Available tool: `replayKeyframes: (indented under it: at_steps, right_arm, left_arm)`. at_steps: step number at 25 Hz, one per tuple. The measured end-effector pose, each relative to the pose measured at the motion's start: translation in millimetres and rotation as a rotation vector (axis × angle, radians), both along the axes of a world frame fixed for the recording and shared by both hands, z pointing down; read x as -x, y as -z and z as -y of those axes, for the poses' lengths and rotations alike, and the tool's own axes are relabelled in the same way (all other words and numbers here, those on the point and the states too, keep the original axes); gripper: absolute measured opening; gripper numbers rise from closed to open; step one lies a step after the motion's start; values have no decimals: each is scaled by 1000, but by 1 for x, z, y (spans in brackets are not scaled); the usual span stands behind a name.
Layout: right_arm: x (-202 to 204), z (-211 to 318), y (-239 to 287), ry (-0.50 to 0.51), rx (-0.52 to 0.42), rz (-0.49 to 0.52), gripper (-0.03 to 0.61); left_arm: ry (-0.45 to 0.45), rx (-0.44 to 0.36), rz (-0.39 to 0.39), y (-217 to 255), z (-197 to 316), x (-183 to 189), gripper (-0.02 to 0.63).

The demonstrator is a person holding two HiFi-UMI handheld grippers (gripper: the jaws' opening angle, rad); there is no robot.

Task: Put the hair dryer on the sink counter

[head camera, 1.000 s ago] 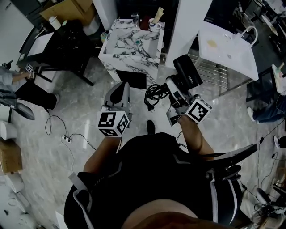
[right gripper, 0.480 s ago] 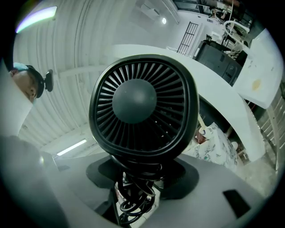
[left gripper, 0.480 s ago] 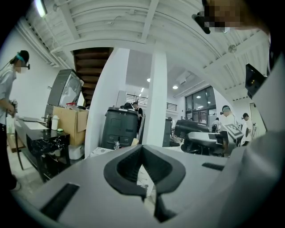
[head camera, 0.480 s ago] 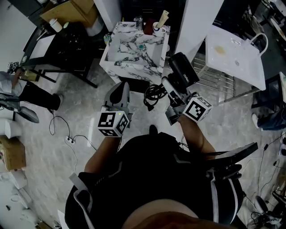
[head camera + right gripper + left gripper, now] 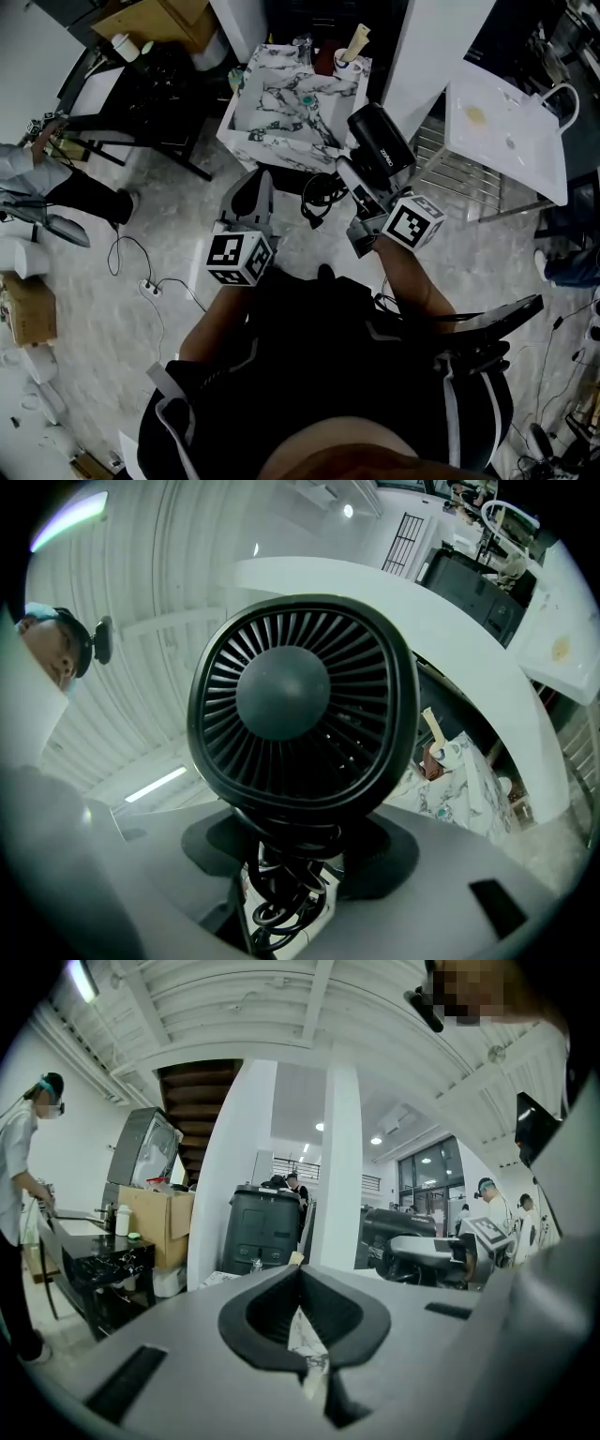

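Gripping black hair dryer (image 5: 380, 141) by its handle with right gripper (image 5: 358, 187), jaws wide around it, coiled cord (image 5: 319, 197) dangling, dryer up in air near marble sink counter (image 5: 272, 103), not on it; left gripper (image 5: 253, 185) jaws together, empty.

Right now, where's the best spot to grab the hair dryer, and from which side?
Grab the hair dryer by its slim handle, coming from the back end, where the round grille is. The handle is narrow enough for two jaws, but the fat barrel looks too wide and rounded. The right gripper seems to hold it just like that. The coiled cord dangles beside it, so watch for snags.
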State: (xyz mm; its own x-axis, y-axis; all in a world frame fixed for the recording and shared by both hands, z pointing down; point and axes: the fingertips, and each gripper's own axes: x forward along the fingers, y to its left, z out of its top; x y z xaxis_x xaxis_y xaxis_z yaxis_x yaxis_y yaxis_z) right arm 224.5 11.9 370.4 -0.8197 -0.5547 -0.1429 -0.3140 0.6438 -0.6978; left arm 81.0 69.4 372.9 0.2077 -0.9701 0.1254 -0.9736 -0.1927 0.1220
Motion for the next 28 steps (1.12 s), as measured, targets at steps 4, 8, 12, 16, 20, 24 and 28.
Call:
replayKeyframes:
  at_steps: [4,8,12,16,20,24,28]
  right_arm:
    - [13,7,1,2,-17,-17,255]
    - [34,16,1,0,-21,-25,255]
    - [62,26,1,-14,-19,-16,255]
    - [91,38,2,-30,-9,-16,255]
    - [117,53,4,-54,-1,-32,255]
    - [138,64,2,-75,5,-28,255]
    - [155,73,-2,-97,7,-27,255]
  left_arm:
    - [-9,-2,-4,-2,7,10,6]
    - [-33,-7,-12,-3,19,28,6]
    - [-49,-21,-18,-3,35,59,6]
    - [-66,-29,-27,-1,51,89,6]
    - [-74,-40,-39,1,69,119,6]
    - [-90,-56,-28,3,83,142,6]
    - [-111,-75,-20,3,98,161,6]
